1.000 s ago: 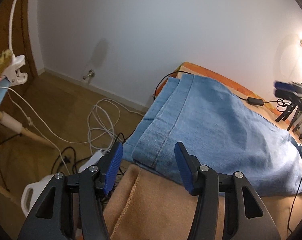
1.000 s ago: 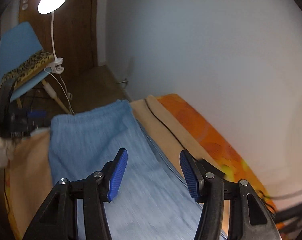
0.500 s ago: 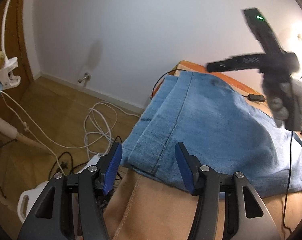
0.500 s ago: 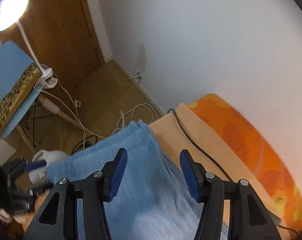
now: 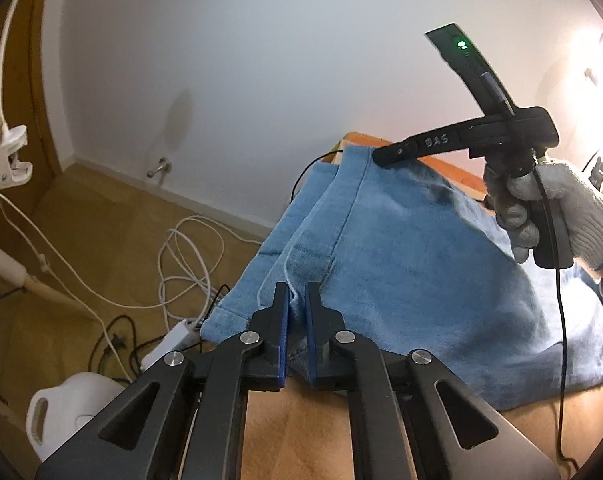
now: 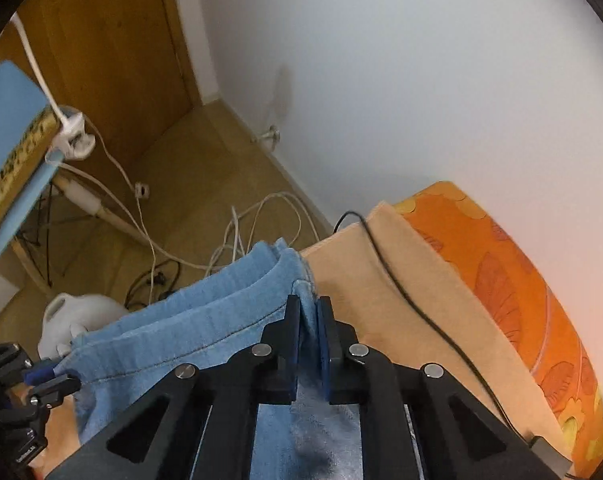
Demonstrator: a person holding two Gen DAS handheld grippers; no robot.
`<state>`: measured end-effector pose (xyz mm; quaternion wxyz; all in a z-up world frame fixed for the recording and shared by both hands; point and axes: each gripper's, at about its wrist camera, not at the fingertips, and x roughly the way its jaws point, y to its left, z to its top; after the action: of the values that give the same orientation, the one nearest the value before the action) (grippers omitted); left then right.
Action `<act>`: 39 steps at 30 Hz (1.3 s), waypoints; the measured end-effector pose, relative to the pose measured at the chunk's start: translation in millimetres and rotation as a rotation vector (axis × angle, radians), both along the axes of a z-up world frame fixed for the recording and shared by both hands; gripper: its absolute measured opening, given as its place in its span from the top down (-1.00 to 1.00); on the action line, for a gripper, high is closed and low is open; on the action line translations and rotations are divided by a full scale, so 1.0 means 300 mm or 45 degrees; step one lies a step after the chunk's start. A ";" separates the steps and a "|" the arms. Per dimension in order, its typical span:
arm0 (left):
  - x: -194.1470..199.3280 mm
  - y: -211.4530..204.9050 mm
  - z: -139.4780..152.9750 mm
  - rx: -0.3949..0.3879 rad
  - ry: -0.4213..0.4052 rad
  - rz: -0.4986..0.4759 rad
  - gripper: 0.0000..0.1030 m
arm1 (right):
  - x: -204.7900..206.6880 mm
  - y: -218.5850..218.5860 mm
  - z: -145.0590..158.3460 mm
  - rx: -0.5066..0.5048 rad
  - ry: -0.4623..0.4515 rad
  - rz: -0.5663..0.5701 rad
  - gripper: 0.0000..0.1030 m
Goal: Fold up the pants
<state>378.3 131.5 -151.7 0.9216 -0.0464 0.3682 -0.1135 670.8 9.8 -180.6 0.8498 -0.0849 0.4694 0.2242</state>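
Observation:
Light blue denim pants (image 5: 413, 264) lie spread on a tan blanket (image 5: 301, 436) on a bed. My left gripper (image 5: 296, 300) is shut on the near corner of the pants' hem end. My right gripper (image 6: 309, 314) is shut on the far corner of the same end of the pants (image 6: 205, 320), beside the tan blanket (image 6: 381, 264). In the left wrist view the right gripper's body (image 5: 513, 140) is held by a gloved hand above the far edge of the pants. The left gripper shows at the lower left of the right wrist view (image 6: 45, 380).
White cables (image 5: 189, 256) and a power strip lie on the wooden floor beside the bed. A white jug (image 5: 73, 404) stands below the bed corner. A black cable (image 6: 413, 300) crosses the blanket by an orange sheet (image 6: 513, 280). A blue chair with a clamp lamp (image 6: 69, 140) stands at left.
Both grippers moved forward to the end of the pants and closed on its two corners. A second ago both were open above the fabric.

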 end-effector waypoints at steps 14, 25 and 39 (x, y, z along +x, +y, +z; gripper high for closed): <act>0.016 0.062 0.013 0.023 -0.009 0.043 0.96 | 0.038 0.139 0.086 -0.097 -0.192 0.047 1.00; 0.036 0.063 -0.007 0.154 0.044 0.165 0.84 | 0.100 0.146 -0.048 -0.161 -0.149 -0.024 0.22; -0.127 -0.008 0.200 0.025 -0.091 0.130 0.63 | -0.215 -0.004 0.246 -0.078 -0.304 0.027 0.11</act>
<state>340.3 129.2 -91.8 0.9392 -0.0519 0.3332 -0.0644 606.2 8.5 -106.9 0.8942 -0.1420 0.3707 0.2070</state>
